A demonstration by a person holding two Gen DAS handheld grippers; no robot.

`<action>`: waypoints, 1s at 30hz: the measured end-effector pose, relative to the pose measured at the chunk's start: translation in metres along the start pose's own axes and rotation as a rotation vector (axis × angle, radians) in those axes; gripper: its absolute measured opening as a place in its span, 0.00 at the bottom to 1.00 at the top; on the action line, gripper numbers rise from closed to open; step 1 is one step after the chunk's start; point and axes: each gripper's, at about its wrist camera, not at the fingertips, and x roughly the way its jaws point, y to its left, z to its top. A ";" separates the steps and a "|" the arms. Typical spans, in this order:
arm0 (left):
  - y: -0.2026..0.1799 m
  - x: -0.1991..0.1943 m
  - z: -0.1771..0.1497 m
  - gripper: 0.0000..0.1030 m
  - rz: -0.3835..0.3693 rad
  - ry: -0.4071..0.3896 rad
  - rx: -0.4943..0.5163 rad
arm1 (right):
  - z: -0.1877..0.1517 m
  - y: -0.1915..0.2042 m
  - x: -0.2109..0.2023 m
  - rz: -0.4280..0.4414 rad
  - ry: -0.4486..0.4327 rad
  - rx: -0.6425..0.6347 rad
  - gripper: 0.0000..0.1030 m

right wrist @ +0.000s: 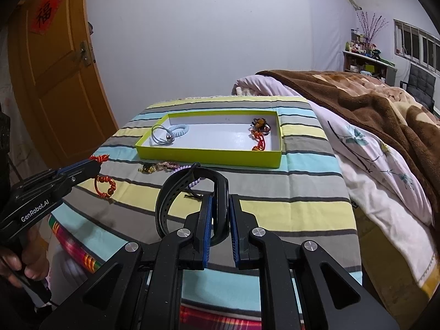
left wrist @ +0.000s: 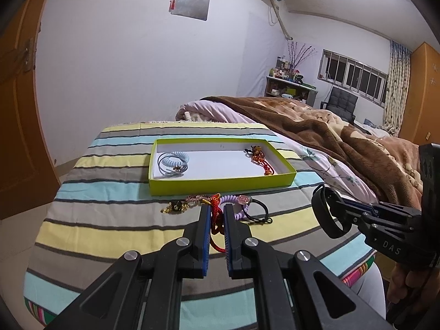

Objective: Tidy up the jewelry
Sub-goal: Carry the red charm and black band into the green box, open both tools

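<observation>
1. Two items already in the tray (left wrist: 220, 185): blue coil (left wrist: 173, 161) with rings at the left end, red charm (left wrist: 258, 158) at the right end.
2. Both grippers loaded and lifted clear of the striped cloth (left wrist: 110, 228), near the front of the tray.
3. Left gripper (left wrist: 217, 214): closed on a red cord (left wrist: 216, 231), beaded loop dangling below in the right view (right wrist: 106, 185).
4. Right gripper (right wrist: 220, 206): clamped on a black band (right wrist: 189, 189), band standing upright between the pads, loop out to the left.
5. Left on the cloth, just in front of the tray: gold trinket (left wrist: 174, 207), pink beads (left wrist: 195, 199), purple coil (left wrist: 236, 202), black tie (left wrist: 260, 211).
6. Roughly a third done by count; two more on the way, four waiting.
7. Both tools aimed forward at the tray, left one low and level, right one slightly higher.
</observation>
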 end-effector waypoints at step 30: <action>0.016 0.123 0.089 0.08 0.042 -0.004 0.089 | 0.083 -0.025 0.109 -0.068 0.024 -0.067 0.12</action>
